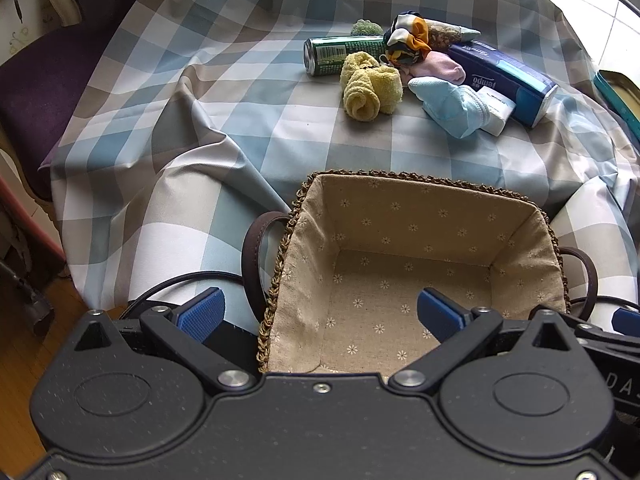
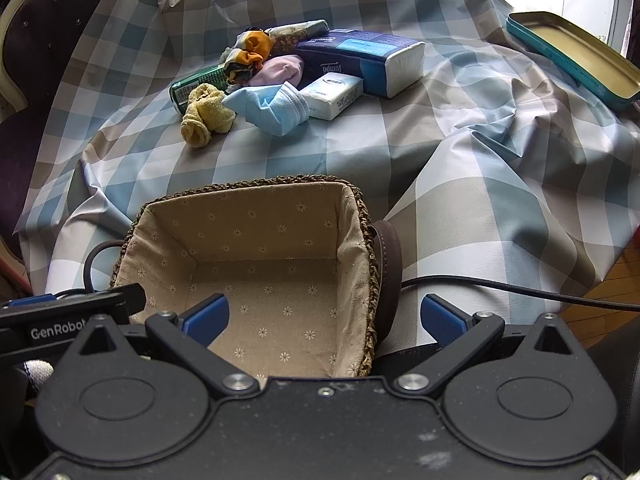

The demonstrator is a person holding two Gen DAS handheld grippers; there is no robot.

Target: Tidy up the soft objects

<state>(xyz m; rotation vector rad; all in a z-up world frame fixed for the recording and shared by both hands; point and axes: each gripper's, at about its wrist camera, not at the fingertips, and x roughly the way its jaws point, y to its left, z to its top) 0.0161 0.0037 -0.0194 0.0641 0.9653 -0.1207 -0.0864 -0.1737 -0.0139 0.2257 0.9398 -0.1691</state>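
Note:
A woven basket [image 1: 424, 186] with a beige flowered lining stands empty at the near table edge; it also shows in the right wrist view [image 2: 256, 188]. Beyond it lie a rolled yellow towel [image 1: 370, 86] [image 2: 206, 120], a light blue sock [image 1: 452, 106] [image 2: 272, 108], a pink sock [image 1: 440, 70] [image 2: 280, 70] and a patterned scrunchie [image 1: 408, 40] [image 2: 246, 54]. My left gripper [image 1: 320, 316] is open and empty over the basket's near left rim. My right gripper [image 2: 324, 316] is open and empty over the basket's near right rim.
Among the soft things lie a green can [image 1: 340, 54] [image 2: 196, 84], a blue tissue box [image 1: 504, 76] [image 2: 368, 60] and a small white tissue pack [image 1: 496, 110] [image 2: 332, 94]. A teal tin lid [image 2: 576, 58] lies far right. The checked tablecloth [image 1: 240, 120] is wrinkled. A purple chair [image 1: 40, 80] stands left.

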